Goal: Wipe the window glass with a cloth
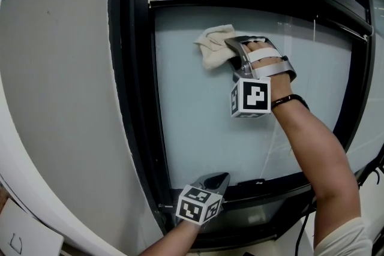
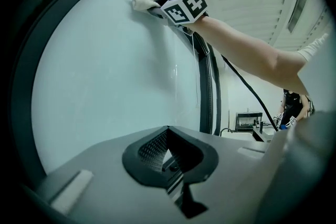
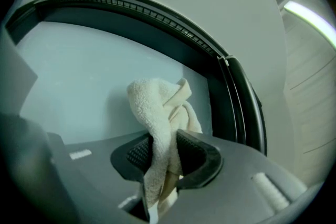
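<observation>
A cream terry cloth (image 1: 214,45) is pressed against the pale frosted window glass (image 1: 198,117) near its upper middle. My right gripper (image 1: 233,52) is shut on the cloth (image 3: 160,113), which bunches out past the jaws toward the pane (image 3: 79,76). My left gripper (image 1: 217,180) hangs low by the bottom of the black window frame (image 1: 135,99), jaws shut with nothing between them. From the left gripper view, the cloth (image 2: 142,0) and the right gripper's marker cube (image 2: 184,4) show high on the glass (image 2: 105,76).
The black frame (image 3: 231,92) borders the pane on all sides, with a grey wall (image 1: 60,99) at left. A black cable (image 2: 247,86) hangs beside the frame. A bench with equipment (image 2: 252,123) stands in the background.
</observation>
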`<act>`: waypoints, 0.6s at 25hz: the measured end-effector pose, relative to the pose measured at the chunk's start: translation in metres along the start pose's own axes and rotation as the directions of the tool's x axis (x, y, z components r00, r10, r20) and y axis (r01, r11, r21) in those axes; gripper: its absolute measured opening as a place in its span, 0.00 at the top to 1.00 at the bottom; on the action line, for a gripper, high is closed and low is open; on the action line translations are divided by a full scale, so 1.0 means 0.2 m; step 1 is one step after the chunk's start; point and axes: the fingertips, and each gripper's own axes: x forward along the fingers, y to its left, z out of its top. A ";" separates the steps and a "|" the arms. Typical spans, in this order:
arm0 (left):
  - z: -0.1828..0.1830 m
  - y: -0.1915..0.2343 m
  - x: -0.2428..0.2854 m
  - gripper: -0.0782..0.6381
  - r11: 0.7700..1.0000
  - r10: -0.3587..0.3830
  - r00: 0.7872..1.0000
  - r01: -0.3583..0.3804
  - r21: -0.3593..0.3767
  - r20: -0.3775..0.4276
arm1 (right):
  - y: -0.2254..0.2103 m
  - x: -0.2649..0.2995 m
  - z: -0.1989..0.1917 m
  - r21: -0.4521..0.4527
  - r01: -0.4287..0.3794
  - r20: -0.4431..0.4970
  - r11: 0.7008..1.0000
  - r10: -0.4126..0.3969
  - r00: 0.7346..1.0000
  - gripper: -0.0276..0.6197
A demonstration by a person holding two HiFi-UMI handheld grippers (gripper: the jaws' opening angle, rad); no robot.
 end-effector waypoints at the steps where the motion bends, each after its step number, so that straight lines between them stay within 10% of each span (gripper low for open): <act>1: 0.00 0.00 0.00 0.87 1.000 0.000 1.000 0.000 -0.002 0.001 | 0.01 0.00 0.00 -0.006 0.000 0.001 1.000 0.000 1.000 0.79; 15: -0.10 0.02 -0.01 0.87 0.999 0.018 1.000 -0.019 -0.030 -0.019 | 0.11 -0.01 0.00 0.022 0.050 -0.022 0.999 -0.049 0.999 0.80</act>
